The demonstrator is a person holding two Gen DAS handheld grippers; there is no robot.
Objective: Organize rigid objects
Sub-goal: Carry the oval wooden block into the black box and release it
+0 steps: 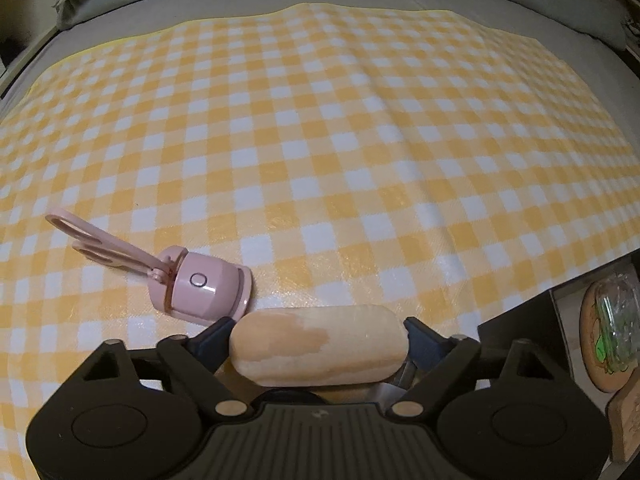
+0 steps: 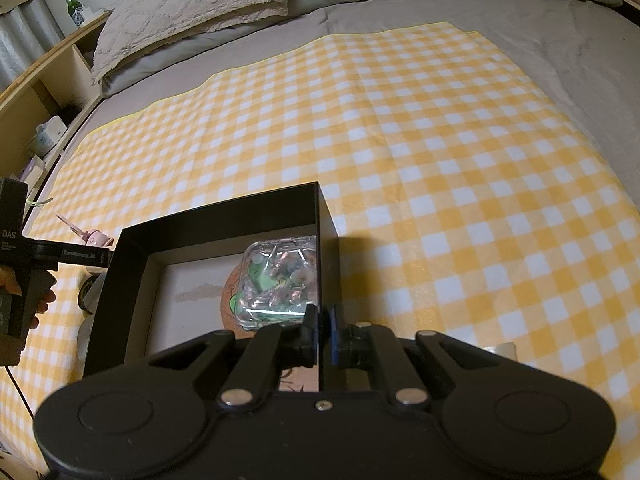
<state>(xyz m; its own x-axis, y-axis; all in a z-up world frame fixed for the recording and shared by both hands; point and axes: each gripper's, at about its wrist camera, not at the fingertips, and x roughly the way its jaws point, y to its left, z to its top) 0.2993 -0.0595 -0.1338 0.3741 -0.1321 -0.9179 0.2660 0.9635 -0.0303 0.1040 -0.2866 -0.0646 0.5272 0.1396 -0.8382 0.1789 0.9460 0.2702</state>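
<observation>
My left gripper (image 1: pixel 319 326) points down at the yellow-and-white checked cloth (image 1: pixel 320 140). Its two fingers touch the ends of a beige oblong case (image 1: pixel 320 350), which sits crosswise between them. Just to the left, a pink gadget (image 1: pixel 196 286) with a round button and looped handles lies on the cloth. My right gripper (image 2: pixel 321 320) is shut on the right wall of an open black box (image 2: pixel 224 216). Inside the box are a clear plastic case (image 2: pixel 280 280) of small colourful pieces and a round wooden coaster (image 2: pixel 232 292).
The black box's corner (image 1: pixel 516 312) lies at the right of the left wrist view. A hand (image 2: pixel 40 300) holds the left gripper beside the box. Pillows (image 2: pixel 192 4) lie at the head of the grey bed, and a shelf with a green bottle (image 2: pixel 74 8) stands at far left.
</observation>
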